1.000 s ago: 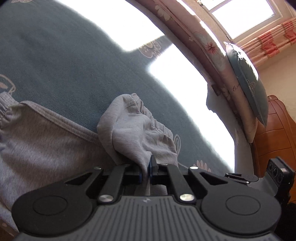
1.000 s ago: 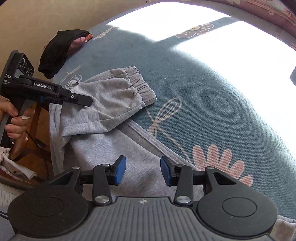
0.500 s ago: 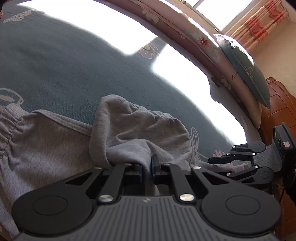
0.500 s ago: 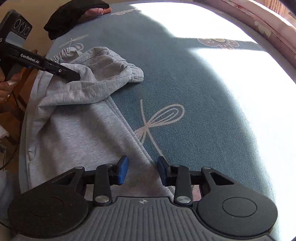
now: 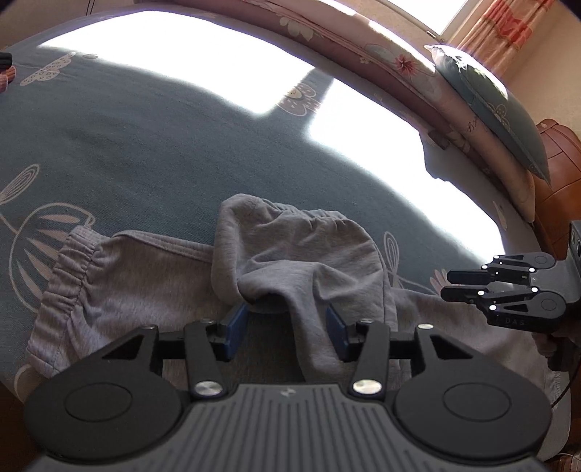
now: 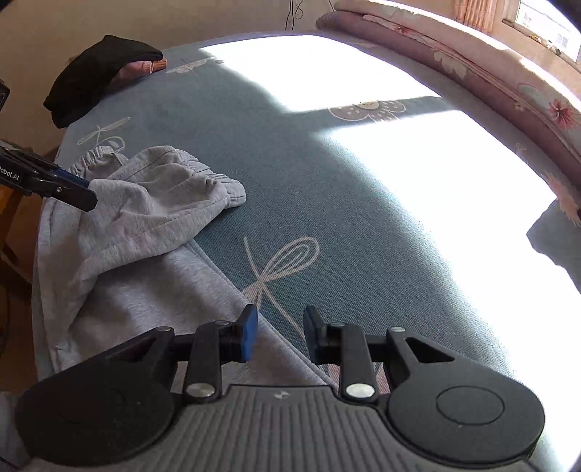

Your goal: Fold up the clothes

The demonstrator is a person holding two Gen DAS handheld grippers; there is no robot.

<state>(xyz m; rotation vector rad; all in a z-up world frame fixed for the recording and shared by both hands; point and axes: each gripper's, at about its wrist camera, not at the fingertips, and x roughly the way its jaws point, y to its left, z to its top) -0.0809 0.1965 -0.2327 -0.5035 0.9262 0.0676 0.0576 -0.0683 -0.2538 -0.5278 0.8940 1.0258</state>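
A bed with a teal flower-printed cover (image 6: 326,188) carries grey cotton sweatpants (image 6: 145,276) at its near left and a black garment (image 6: 90,72) at the far left corner.

grey sweatpants (image 5: 297,254), leg folded over

Hard sunlight, blown-out patches, heavy fisheye bend.

We see sun entering by the window (image 5: 417,7) at 1 o'clock, burning white, detail-free patches across the bed (image 5: 145,145). A broad shadow falls between them, sharp-edged. In both views straight lines bow toward the rims and corners go dark. The pants (image 5: 297,254) sit in shade, evenly lit and in focus; the near gripper bodies look soft.
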